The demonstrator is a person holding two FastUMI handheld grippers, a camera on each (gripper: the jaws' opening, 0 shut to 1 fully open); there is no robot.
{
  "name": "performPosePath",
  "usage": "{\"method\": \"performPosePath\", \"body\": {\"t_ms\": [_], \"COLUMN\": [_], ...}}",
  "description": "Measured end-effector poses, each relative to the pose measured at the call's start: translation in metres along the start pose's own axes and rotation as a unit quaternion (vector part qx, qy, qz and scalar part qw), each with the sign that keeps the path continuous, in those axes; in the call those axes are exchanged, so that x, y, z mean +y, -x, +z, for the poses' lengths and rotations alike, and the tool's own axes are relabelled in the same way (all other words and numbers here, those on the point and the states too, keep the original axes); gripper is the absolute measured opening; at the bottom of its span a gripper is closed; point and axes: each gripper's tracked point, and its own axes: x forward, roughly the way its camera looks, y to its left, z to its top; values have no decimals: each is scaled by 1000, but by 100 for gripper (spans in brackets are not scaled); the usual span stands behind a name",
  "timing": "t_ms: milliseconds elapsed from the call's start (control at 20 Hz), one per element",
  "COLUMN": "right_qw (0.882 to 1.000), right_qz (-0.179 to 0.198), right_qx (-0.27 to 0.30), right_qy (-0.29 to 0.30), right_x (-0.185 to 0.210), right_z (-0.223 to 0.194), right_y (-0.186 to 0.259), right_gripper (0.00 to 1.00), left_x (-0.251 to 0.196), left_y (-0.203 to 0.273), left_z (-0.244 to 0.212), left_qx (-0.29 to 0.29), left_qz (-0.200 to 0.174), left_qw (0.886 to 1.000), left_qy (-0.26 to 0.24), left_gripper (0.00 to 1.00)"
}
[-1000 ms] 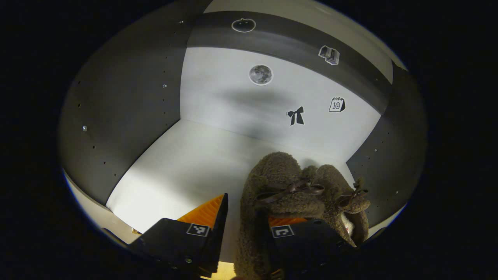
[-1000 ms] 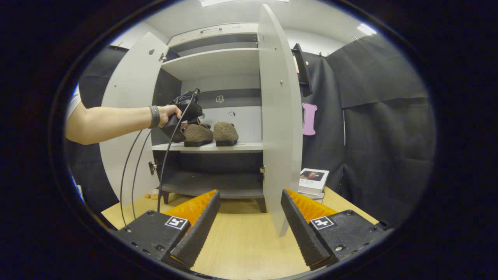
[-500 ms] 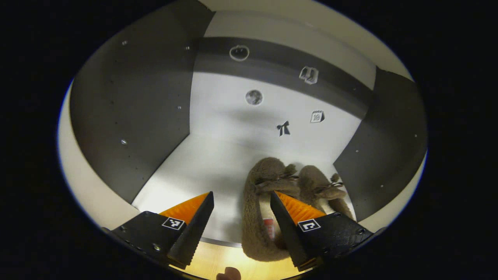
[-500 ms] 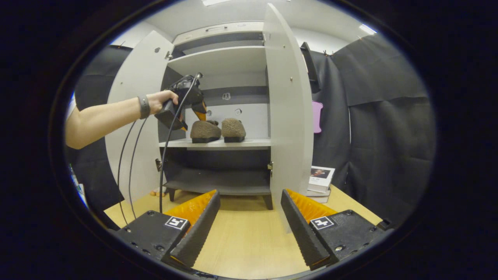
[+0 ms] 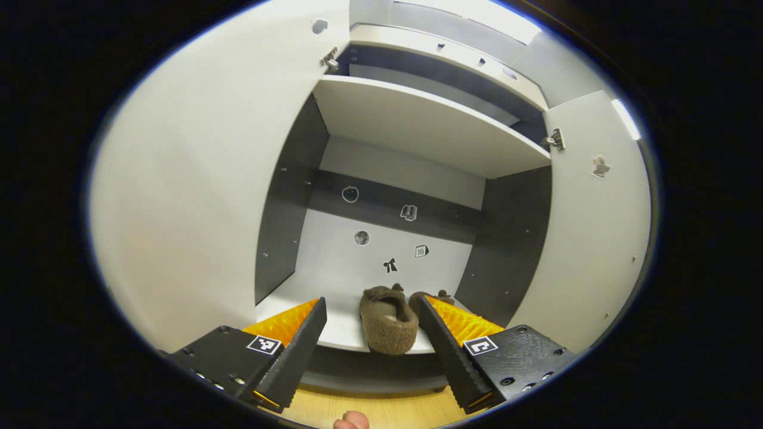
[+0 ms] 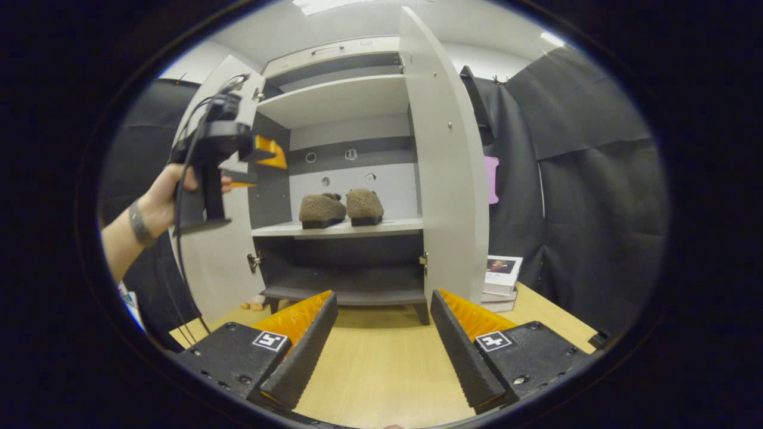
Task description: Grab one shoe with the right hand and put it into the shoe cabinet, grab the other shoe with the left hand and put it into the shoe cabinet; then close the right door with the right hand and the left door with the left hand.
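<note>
Left tool point(image 6: 253, 168): black pistol-grip body, black cables; grey wristband point(image 6: 138, 221). Square coded markers on tool housings.

Both doors are standing wide open, the left door point(image 6: 217, 250) and the right door point(image 6: 444, 179) flanking a cabinet mouth that nothing is blocking. The two shoes point(image 6: 341, 208) are sitting side by side, touching, at the middle shelf's point(image 6: 393, 226) front edge, leaving bare shelf to their left and open space above them up to the upper shelf point(image 5: 429, 125). The left gripper point(image 6: 253, 164) is hanging with its jaws apart just in front of the left door, while books point(image 6: 501, 283) are lying on the table point(image 6: 381, 369) just beside the right door's outer face.
</note>
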Motion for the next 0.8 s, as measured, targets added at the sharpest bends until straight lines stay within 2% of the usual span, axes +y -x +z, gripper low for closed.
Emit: {"method": "performPosePath", "body": {"t_ms": [250, 400, 600, 800], "right_qw": [1000, 1000, 1000, 999], "right_qz": [3, 9, 25, 43], "right_qx": [-10, -11, -11, -14], "right_qy": [0, 1, 1, 8], "right_x": [-1, 2, 9, 12], "right_z": [14, 16, 17, 24], "right_y": [1, 5, 11, 9], "right_gripper": [99, 99, 100, 99], "left_x": [22, 30, 20, 3], "left_y": [77, 104, 128, 143], "left_z": [-53, -72, -59, -35], "left_qx": [2, 10, -13, -50], "left_qz": [32, 52, 57, 44], "left_qw": [999, 998, 998, 997], "left_qy": [-11, -24, -37, -46], "left_gripper": [95, 95, 95, 95]}}
